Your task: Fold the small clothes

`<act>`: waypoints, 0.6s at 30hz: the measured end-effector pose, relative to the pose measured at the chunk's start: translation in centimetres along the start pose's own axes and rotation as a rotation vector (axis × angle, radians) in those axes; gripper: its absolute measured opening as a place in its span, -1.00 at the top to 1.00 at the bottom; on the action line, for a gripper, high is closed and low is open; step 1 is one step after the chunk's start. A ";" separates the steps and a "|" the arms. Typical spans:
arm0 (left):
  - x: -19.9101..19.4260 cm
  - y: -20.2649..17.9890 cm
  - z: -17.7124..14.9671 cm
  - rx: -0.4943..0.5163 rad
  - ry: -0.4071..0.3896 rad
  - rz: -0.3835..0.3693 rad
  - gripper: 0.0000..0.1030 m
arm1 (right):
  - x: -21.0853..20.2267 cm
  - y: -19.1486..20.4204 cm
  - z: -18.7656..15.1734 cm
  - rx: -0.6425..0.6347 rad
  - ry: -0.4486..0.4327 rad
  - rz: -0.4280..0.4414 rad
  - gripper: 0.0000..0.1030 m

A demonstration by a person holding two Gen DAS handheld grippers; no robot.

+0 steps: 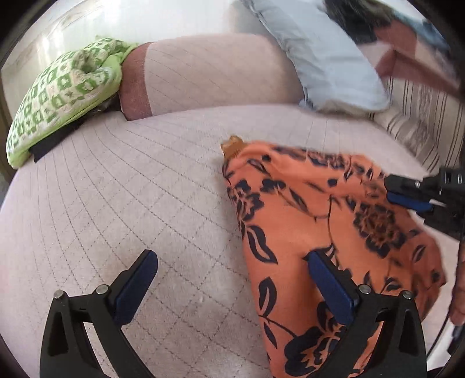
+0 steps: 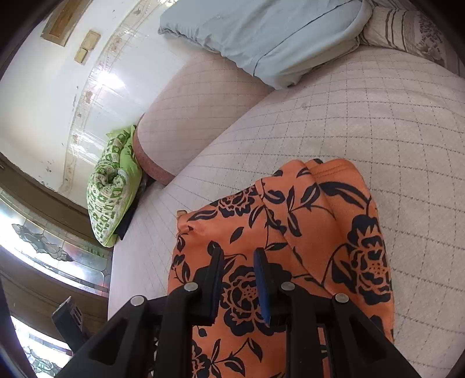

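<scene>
Left wrist view shows the left gripper (image 1: 229,261) spread wide and released, one blue-padded finger over bare bedspread (image 1: 116,189), the other over the near edge of the cloth (image 1: 305,209). Nothing sits between its fingers. That cloth, orange with dark flowers, lies rumpled on the checked bedspread, a small tan tag at its far corner. At the cloth's far right edge the right gripper (image 1: 407,192) comes in from the side, its blue pads close together at the fabric.

Right wrist view has the right gripper (image 2: 237,256) held low over the cloth (image 2: 319,221) with only a narrow gap between its pads; whether fabric is pinched there I cannot tell. The cloth lies with a fold ridge running away from the gripper toward its far hem.

Farther off, a green patterned cushion (image 1: 58,96) leans at the bolster (image 1: 203,75) end, and a pale blue pillow (image 2: 261,35) rests on the bolster, beside a striped pillow (image 2: 407,26).
</scene>
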State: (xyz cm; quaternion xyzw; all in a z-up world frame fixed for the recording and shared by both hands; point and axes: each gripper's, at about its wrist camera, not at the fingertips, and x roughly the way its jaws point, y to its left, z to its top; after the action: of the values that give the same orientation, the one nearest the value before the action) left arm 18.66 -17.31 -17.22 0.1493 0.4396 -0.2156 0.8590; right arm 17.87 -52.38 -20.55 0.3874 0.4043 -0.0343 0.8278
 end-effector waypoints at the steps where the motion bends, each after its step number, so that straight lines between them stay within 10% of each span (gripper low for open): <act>1: 0.6 -0.6 -0.2 0.033 0.038 0.006 -1.00 | 0.7 -0.3 -0.1 0.009 0.026 -0.032 0.53; 18: -1.9 2.2 -1.5 0.033 0.101 -0.057 -1.00 | 9.7 9.7 1.8 -0.181 0.181 0.068 0.54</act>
State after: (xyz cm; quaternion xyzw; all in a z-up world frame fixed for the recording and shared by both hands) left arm 17.72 -14.25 -16.34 0.1615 0.4830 -0.2392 0.8267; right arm 29.11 -44.30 -20.69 0.3263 0.4652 0.0654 0.8203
